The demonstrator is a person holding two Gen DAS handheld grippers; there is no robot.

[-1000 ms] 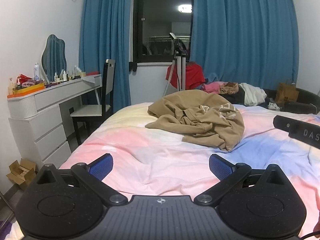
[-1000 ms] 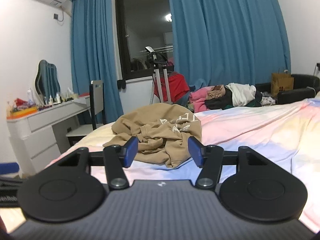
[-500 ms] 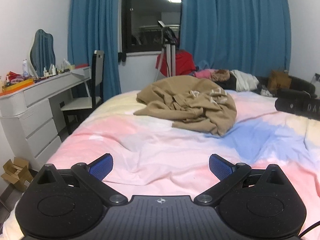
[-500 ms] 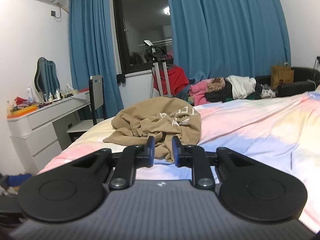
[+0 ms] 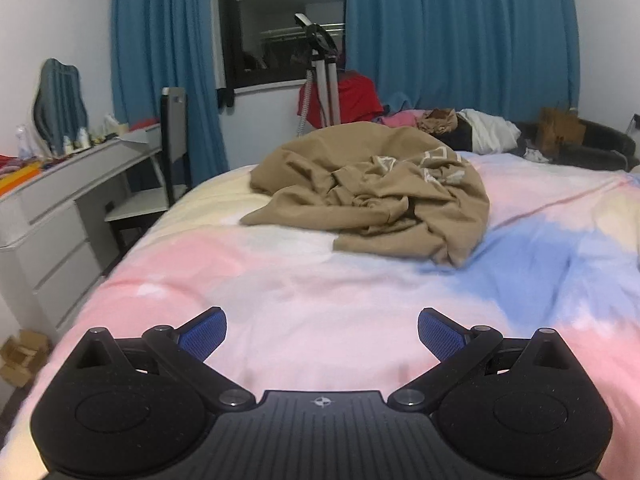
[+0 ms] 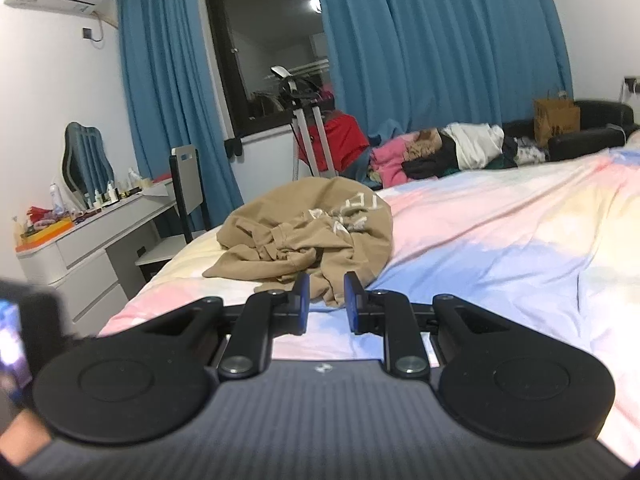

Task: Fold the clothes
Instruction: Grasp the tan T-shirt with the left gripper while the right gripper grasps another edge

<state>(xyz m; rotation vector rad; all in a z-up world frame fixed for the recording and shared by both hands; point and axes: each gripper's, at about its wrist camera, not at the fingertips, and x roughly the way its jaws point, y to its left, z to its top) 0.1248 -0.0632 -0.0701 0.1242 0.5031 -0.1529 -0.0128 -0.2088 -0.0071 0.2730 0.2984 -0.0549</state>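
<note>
A crumpled tan sweatshirt with pale lettering lies in a heap on the pastel bedspread, toward the bed's far left side. My left gripper hovers over bare bedspread well short of it, jaws wide open and empty. In the right wrist view the same sweatshirt sits just beyond my right gripper. Its blue pads stand close together with a narrow gap. Nothing is between them; the cloth's near edge shows behind the gap.
A white dresser with bottles and a mirror stands left of the bed, a chair beside it. A tripod and a pile of clothes lie beyond the bed. A cardboard box sits on the floor.
My left gripper moved forward and lower toward the sweatshirt, and the other gripper's body left its view. My right gripper's jaws narrowed from wide apart to a small gap.
</note>
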